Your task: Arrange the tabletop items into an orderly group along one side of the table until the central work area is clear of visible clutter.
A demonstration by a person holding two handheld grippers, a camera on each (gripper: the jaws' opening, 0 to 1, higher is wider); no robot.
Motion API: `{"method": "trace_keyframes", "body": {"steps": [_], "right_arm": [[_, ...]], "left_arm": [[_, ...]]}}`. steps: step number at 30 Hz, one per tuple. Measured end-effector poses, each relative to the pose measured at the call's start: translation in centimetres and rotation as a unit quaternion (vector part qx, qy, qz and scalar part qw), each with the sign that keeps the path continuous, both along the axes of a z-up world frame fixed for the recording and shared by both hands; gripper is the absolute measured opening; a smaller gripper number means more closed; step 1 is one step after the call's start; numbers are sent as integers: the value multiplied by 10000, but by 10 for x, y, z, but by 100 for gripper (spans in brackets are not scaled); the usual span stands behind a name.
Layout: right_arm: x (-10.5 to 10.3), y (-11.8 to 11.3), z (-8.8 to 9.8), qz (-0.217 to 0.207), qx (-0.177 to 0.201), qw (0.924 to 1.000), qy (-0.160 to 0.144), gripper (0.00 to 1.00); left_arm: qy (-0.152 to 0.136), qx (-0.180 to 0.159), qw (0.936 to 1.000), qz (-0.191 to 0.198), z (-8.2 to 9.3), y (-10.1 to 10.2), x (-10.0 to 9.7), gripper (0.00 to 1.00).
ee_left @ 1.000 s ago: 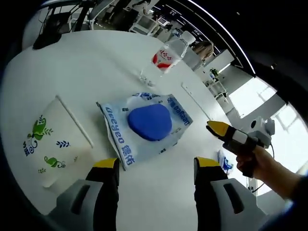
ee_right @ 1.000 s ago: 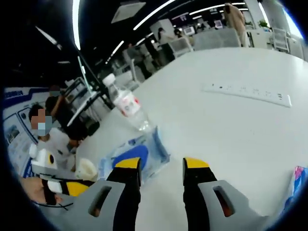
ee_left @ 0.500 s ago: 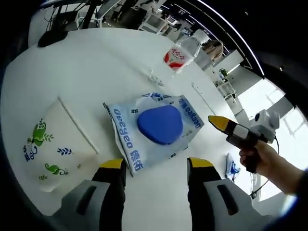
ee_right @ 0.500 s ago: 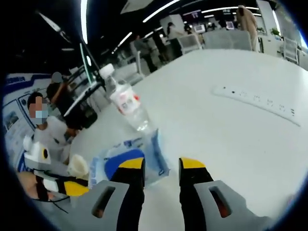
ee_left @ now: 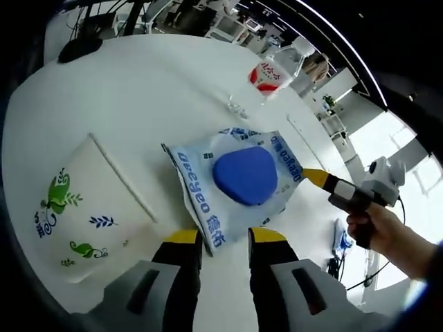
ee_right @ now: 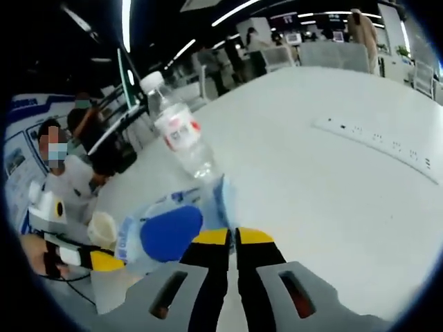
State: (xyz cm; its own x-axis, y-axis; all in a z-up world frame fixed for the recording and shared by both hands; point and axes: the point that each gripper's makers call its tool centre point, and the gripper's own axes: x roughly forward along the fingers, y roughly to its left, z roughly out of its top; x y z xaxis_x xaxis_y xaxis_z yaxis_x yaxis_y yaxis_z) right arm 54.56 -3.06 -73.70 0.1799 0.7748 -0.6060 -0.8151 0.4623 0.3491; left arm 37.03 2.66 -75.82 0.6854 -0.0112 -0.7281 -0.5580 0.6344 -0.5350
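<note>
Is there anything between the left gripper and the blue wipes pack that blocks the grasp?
Nothing visible blocks it. In the left gripper view, the left gripper already has its jaws on either side of the near edge of the wipes pack. The paper cup lies off to one side, and the water bottle stands beyond the pack.

glossy plastic wipes pack (ee_left: 239, 181) (crinkled), smooth white table (ee_left: 104, 90)

surface: white table (ee_left: 124, 90) | on it: wipes pack (ee_left: 239, 183), water bottle (ee_right: 181, 142), paper cup (ee_left: 83, 207), power strip (ee_right: 377, 142)
</note>
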Motion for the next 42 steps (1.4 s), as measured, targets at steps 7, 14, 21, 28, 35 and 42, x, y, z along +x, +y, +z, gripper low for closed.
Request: {"method": "trace_keyframes", "body": {"steps": [7,14,21,28,35,42], "right_arm": [[-2,-2,-3,70,24,9999,85,0],[-8,-16,6,70,125,9999,39,0],[-16,-39,20,-202,392,9988,190,0],[-20,-61,35,-591,656,9956,302,0],[-39,-83,53,-828,713,9936,281,0],[-40,-96,69,-1038,874,9904,246,0]], "left_arm": [[50,57,10000,13,2,4,-1,0],[-66,68,9999,-74,10,3,1,0],[-221,226,9992,-258,16,-1,5,0],[-338,447,9966,-604,28,-5,14,0],[-485,765,9897,-1104,41,-7,30,0],[-609,957,9819,-1516,51,-12,46,0]]}}
